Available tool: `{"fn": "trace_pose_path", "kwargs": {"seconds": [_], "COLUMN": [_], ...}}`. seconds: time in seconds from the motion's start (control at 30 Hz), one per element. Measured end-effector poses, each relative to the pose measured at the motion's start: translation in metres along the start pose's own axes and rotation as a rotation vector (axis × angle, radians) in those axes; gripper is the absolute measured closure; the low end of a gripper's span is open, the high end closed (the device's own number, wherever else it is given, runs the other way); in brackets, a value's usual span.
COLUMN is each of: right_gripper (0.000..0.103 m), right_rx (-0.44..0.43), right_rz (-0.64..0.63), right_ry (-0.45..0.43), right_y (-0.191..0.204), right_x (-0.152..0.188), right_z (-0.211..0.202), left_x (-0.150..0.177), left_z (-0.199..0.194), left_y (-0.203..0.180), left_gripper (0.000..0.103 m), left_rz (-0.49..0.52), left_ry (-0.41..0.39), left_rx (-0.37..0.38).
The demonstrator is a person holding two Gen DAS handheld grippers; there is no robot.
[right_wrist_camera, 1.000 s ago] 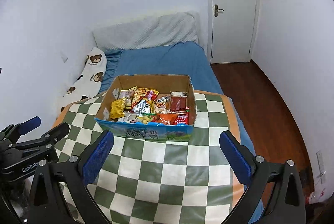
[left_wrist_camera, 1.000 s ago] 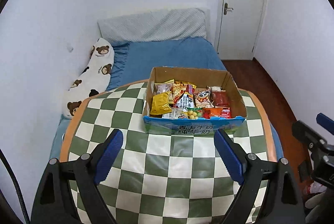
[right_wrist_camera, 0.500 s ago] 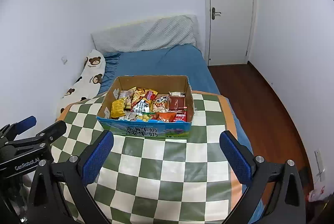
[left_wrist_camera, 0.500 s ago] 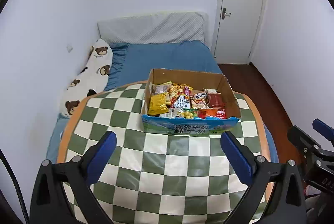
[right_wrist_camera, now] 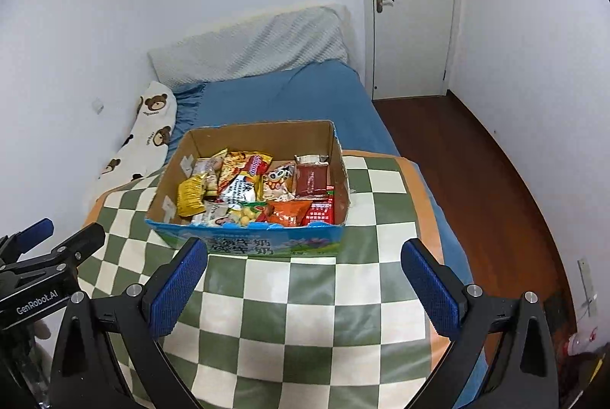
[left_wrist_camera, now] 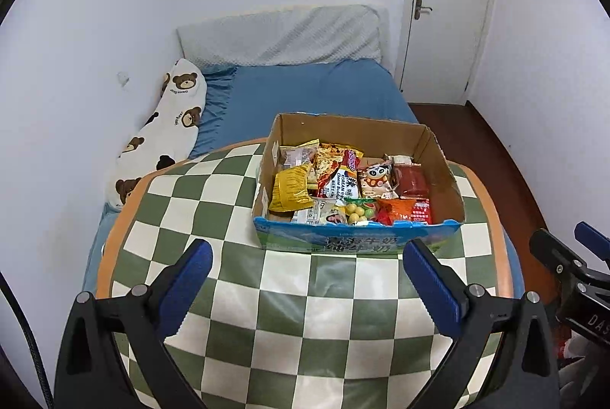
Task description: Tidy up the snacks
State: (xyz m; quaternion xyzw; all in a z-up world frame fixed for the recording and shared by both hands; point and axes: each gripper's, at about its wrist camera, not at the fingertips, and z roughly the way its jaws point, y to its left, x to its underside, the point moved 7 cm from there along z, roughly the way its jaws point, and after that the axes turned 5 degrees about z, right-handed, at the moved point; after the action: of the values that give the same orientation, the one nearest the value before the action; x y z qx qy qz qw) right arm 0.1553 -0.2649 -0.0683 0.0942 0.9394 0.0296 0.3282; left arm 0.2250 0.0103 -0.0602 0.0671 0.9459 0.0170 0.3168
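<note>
Snacks in bright crinkly packets (left_wrist_camera: 343,187) fill an open brown cardboard box with a blue printed front (left_wrist_camera: 442,145), set on the green-and-white checked tablecloth (left_wrist_camera: 289,325) ahead of both tools, long side across the view. Neither the left gripper (left_wrist_camera: 307,285) nor the right gripper (right_wrist_camera: 305,279) is clearly nearer. Both stand spread wide, holding and touching nothing.

I saw a round table (left_wrist_camera: 289,309) covered with a green-and-white checked cloth (right_wrist_camera: 305,298), and a cardboard box (left_wrist_camera: 354,245) of snacks sat directly on its far half. Behind it stood a bed (left_wrist_camera: 312,96) in a blue sheet, with a bear-print pillow (left_wrist_camera: 167,126) lying along the wall side.
</note>
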Motion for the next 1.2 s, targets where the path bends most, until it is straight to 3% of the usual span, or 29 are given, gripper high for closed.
{"fn": "trace_pose_path", "kwargs": {"seconds": [0.57, 1.2], "right_gripper": [0.000, 0.000], "right_rx": [0.042, 0.063], "right_rz": [-0.024, -0.009], "right_ry": [0.073, 0.097], "right_y": [0.004, -0.002], "right_x": [-0.025, -0.026], "right_z": [0.082, 0.099], "left_x": [-0.016, -0.020], "left_z": [0.082, 0.089], "left_y": [-0.011, -0.009], "left_gripper": [0.001, 0.001], "left_rz": [0.010, -0.005], "left_ry": [0.109, 0.110], "left_rx": [-0.005, -0.014]}}
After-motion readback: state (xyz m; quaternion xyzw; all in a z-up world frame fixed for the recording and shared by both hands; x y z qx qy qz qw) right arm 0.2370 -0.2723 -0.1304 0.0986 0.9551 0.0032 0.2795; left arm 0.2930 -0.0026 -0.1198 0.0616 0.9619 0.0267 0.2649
